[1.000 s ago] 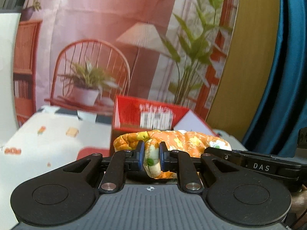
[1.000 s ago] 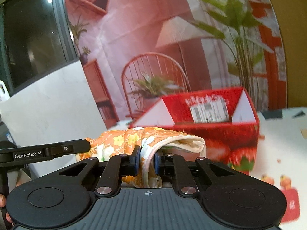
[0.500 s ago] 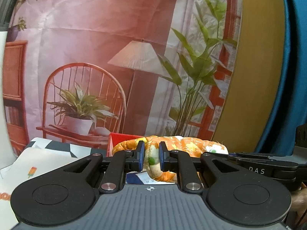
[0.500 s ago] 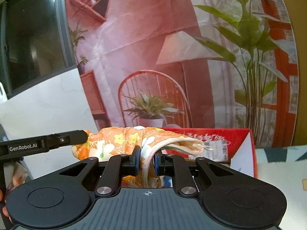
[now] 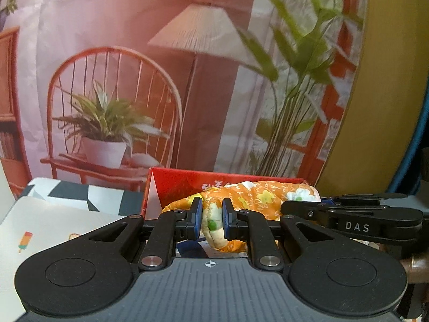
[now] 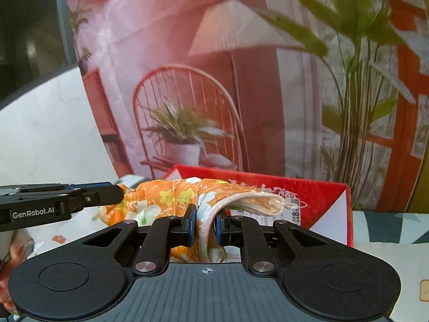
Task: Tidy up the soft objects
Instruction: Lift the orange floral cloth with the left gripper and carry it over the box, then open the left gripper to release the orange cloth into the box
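The left tongs (image 5: 211, 218) and the right tongs (image 6: 204, 225) each pinched the orange flowered cloth (image 5: 257, 198), low in the middle, in front of the red box (image 6: 321, 196).

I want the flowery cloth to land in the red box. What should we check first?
1. Left gripper pinching the cloth: ok, cloth is squeezed between its pads.
2. Right gripper pinching the cloth: ok.
3. Cloth hangs between both grippers: ok, each grips one end.
4. Red box is open on top: ok.
5. Cloth is over the box: cannot tell; it shows in front of the box, near its rim.
6. Room inside the box: cannot tell, the inside is hidden.
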Motion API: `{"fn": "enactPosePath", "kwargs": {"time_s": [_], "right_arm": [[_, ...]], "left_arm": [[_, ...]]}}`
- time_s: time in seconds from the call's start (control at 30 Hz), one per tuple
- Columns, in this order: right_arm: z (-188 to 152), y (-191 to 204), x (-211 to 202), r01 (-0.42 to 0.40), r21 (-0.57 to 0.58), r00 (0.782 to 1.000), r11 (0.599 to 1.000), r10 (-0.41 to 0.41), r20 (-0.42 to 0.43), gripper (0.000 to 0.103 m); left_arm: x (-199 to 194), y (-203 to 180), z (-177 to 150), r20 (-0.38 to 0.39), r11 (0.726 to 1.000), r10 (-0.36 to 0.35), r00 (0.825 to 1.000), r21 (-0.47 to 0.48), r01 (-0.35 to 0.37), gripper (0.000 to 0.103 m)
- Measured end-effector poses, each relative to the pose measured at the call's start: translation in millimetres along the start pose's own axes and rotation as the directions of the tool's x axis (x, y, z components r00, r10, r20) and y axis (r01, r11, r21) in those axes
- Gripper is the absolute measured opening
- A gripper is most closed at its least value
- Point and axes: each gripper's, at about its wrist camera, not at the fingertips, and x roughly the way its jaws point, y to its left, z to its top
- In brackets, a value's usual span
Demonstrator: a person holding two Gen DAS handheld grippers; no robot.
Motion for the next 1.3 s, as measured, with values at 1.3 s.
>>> {"fn": "enactPosePath", "kwargs": {"time_s": [1.3], "right_arm": [[-32, -1, -17, 0.115, 0.017, 0.991, 0.993, -0.113, -0.072, 0.049]], "left_arm": [[-33, 13, -36, -0.142, 0.996, -0.006, 0.990, 0.085, 0.019, 0.038]]}}
